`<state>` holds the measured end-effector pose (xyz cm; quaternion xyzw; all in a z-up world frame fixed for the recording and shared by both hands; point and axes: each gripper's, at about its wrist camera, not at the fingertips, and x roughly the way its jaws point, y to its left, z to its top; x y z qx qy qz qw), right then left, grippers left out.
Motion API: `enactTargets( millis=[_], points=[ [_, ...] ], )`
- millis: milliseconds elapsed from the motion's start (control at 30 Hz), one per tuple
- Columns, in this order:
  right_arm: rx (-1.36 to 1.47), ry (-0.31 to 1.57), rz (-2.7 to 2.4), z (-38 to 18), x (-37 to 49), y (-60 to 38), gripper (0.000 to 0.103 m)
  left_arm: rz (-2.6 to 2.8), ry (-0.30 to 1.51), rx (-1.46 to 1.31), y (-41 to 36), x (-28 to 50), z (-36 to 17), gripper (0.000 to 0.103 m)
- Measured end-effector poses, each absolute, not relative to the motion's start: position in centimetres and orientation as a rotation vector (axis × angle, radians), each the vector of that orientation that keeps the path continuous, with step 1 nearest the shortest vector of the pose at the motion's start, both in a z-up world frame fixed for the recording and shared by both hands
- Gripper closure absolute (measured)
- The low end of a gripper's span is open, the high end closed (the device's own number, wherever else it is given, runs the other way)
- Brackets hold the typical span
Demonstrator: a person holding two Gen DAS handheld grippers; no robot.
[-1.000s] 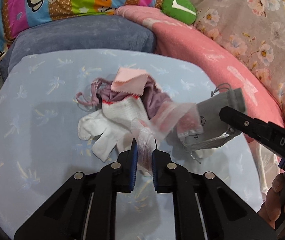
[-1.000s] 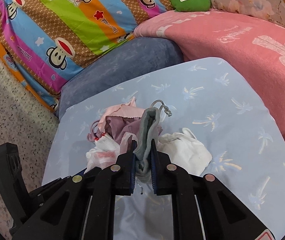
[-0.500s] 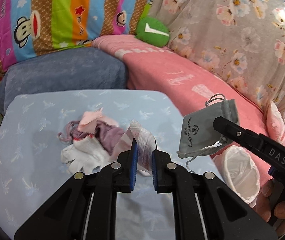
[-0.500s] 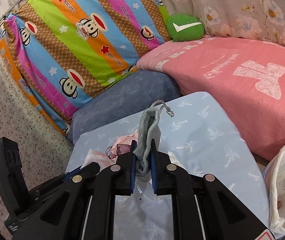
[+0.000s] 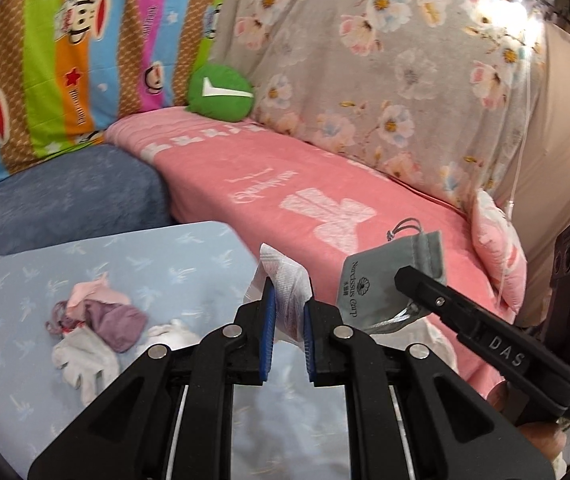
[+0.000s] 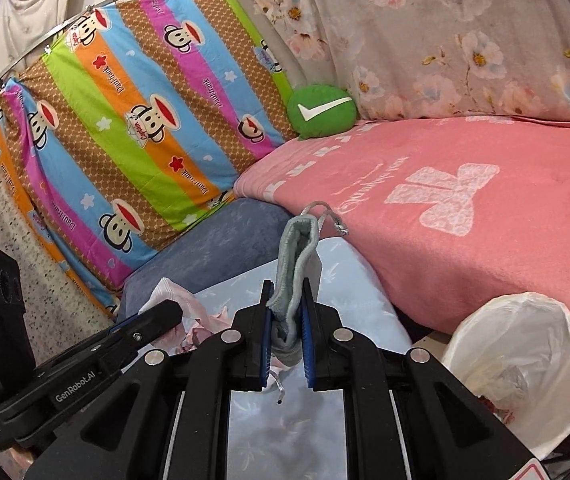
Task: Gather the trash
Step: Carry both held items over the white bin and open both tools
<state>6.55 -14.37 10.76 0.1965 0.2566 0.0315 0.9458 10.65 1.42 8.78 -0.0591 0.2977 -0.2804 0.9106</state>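
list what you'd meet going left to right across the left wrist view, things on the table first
pile of small cloths → left gripper pinching a clear plastic wrapper → grey drawstring pouch → right gripper holding it

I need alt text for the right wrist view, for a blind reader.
The right gripper is shut on a grey pouch held above a pale blue table. A white-lined bin stands at lower right, beside a pink sofa.

Both wrist views look forward from close above the blue table, sharing the pink sofa.
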Motion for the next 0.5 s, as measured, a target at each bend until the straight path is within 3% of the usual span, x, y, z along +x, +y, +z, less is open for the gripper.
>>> enactTargets(
  millis=[500],
  points=[
    [0.481, 0.498, -0.152, 9.0, -0.2, -26.8, 0.091, -0.829, 0.648, -0.005, -11.6, 7.8, 8.9, 0.090]
  ],
)
